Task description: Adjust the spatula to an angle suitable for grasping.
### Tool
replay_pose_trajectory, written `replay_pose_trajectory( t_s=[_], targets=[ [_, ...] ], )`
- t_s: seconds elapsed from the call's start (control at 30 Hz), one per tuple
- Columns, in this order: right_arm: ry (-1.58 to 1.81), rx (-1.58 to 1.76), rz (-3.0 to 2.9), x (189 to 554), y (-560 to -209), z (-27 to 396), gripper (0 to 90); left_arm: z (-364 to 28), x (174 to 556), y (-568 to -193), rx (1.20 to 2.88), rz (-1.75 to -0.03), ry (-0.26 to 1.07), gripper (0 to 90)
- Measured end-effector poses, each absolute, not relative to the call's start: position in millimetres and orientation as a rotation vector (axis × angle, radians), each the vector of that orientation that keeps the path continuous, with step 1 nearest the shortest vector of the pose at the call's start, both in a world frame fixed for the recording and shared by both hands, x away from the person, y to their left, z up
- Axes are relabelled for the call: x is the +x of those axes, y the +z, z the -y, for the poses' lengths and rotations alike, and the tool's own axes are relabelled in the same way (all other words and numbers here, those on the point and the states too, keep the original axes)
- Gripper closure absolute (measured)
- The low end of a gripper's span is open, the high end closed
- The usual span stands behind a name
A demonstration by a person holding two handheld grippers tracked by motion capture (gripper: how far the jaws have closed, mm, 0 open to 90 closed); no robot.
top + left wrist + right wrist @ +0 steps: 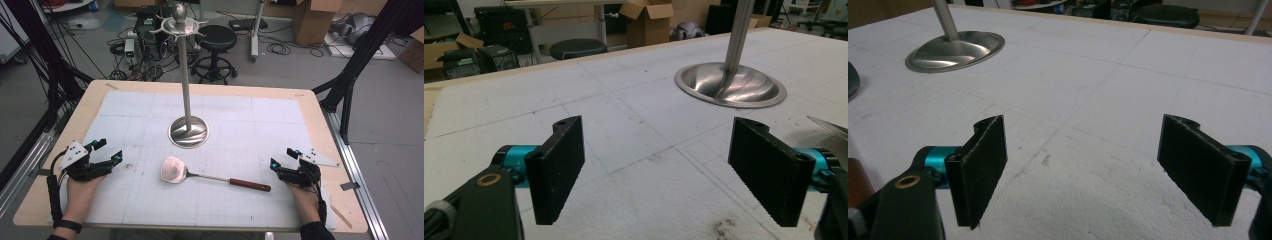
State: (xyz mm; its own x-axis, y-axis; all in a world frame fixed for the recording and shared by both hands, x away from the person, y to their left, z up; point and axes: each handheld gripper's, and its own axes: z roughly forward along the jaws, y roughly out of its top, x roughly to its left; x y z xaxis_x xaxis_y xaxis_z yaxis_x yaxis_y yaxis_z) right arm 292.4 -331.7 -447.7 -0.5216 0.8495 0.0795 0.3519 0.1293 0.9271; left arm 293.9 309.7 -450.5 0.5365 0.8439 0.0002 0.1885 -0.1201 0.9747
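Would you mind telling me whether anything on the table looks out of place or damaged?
The spatula lies flat on the white mat rather than hanging from the hooked stand. The mat is scuffed, with dark smudges near the left tongs. Nothing is spilled.

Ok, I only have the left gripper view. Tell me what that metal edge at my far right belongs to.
Observer: It is the blade of a spatula lying flat on the mat. Its red-brown handle points toward the right hand-held gripper.
Operator: Report that gripper's state.
Observer: Open, jaws wide apart, nothing between them, just beside the handle's end.
Operator: Now describe the top of the pole.
Observer: The stand ends in a ring of hooks under a ball knob, with nothing hanging on them.
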Motion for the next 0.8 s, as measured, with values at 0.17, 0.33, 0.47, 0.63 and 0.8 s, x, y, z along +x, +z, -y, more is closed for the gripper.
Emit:
replay_pose_trajectory(
  t_s=[0.17, 0.33, 0.47, 0.63, 0.8],
  targets=[
    [1.38, 1.156, -1.941, 292.2, -447.6, 331.1, 19.0, -308.9, 293.6, -450.5, 1.629, -0.89, 0.715, 23.2],
    [1.394, 1.157, -1.935, 292.3, -447.3, 332.6, 18.9, -308.7, 293.5, -450.4, 1.634, -0.886, 0.718, 23.1],
    [1.409, 1.154, -1.938, 293.1, -446.7, 333.3, 17.2, -308.4, 293.6, -450.5, 1.634, -0.885, 0.719, 23.0],
    [1.449, 1.128, -1.945, 294.2, -442.6, 331.5, 16.9, -308.4, 293.5, -450.5, 1.635, -0.882, 0.719, 22.4],
    [1.482, 1.068, -1.965, 294.3, -434.1, 324.0, 16.9, -308.2, 293.6, -450.5, 1.636, -0.876, 0.72, 22.0]
  ],
)
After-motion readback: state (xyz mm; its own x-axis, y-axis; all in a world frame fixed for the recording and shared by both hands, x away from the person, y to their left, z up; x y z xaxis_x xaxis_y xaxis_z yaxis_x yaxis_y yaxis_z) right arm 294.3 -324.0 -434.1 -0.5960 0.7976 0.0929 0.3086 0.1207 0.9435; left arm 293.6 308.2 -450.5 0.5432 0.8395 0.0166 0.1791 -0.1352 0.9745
